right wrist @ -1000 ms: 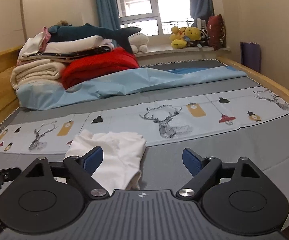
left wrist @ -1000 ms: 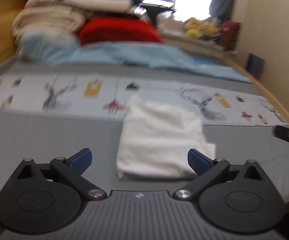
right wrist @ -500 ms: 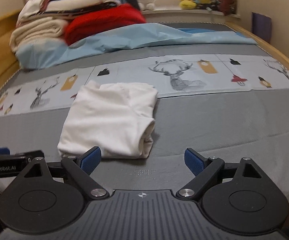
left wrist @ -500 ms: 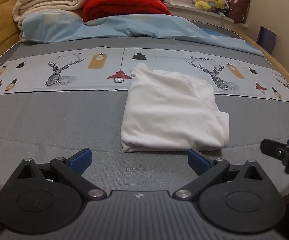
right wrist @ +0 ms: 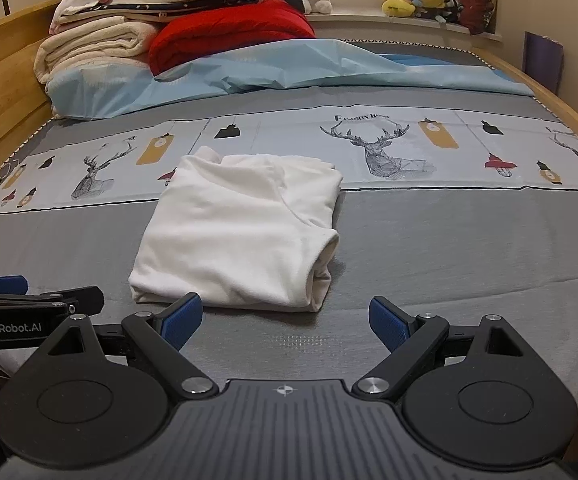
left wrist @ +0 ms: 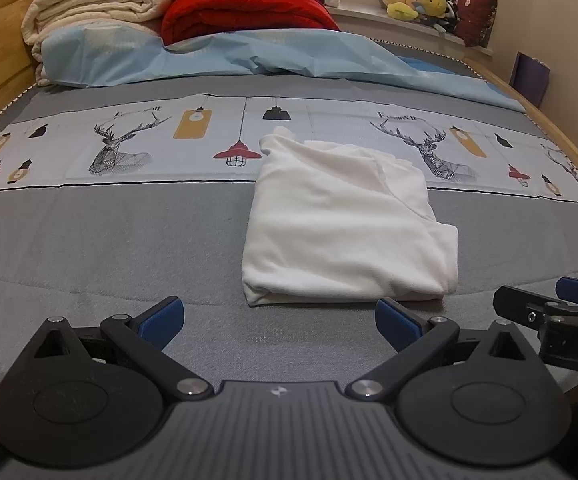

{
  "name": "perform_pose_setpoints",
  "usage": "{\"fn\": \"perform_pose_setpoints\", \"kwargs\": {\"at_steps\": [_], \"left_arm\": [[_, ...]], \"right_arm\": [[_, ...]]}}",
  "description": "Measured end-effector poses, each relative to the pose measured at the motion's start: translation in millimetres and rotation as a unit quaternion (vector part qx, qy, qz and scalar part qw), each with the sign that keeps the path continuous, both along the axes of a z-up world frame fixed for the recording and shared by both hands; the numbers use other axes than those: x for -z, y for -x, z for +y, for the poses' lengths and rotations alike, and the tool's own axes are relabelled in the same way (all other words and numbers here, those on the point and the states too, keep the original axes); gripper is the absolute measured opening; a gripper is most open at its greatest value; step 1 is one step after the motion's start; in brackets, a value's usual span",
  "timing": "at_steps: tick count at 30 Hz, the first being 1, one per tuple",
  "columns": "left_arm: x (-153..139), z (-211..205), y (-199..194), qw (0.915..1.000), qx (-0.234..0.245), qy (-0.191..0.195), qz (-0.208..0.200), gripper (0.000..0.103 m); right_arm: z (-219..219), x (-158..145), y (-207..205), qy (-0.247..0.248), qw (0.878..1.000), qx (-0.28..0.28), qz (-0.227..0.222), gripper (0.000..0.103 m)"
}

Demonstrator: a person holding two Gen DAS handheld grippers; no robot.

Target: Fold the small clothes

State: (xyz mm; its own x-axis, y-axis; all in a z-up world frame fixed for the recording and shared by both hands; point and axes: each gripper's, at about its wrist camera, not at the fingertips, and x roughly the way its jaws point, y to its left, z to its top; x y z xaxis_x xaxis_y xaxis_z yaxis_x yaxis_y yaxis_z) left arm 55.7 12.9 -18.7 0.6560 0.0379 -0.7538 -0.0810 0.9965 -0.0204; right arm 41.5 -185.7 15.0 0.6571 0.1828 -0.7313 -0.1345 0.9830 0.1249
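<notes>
Your left gripper (left wrist: 279, 322) and right gripper (right wrist: 285, 320) gape wide, empty; the folded shirt (left wrist: 345, 224) lies just ahead of both.

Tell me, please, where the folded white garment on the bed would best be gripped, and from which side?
Probably at the near edge of the white garment, approached low from the front. The layers stack there into one thick fold, facing both open claws, the right claw and the left claw. Its rolled right end looks bulkier and looser, so it seems a poorer choice.
</notes>
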Motion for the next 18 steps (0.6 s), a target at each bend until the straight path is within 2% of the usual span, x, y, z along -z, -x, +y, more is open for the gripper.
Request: {"fn": "perform_pose_setpoints", "kwargs": {"at_steps": [18], "left_arm": [[0.8, -1.7, -0.7, 1.0, 0.006, -0.004, -0.002, 0.102]], "right_arm": [[0.6, 3.3, -1.1, 0.0, 1.0, -0.006, 0.006, 0.091]]}}
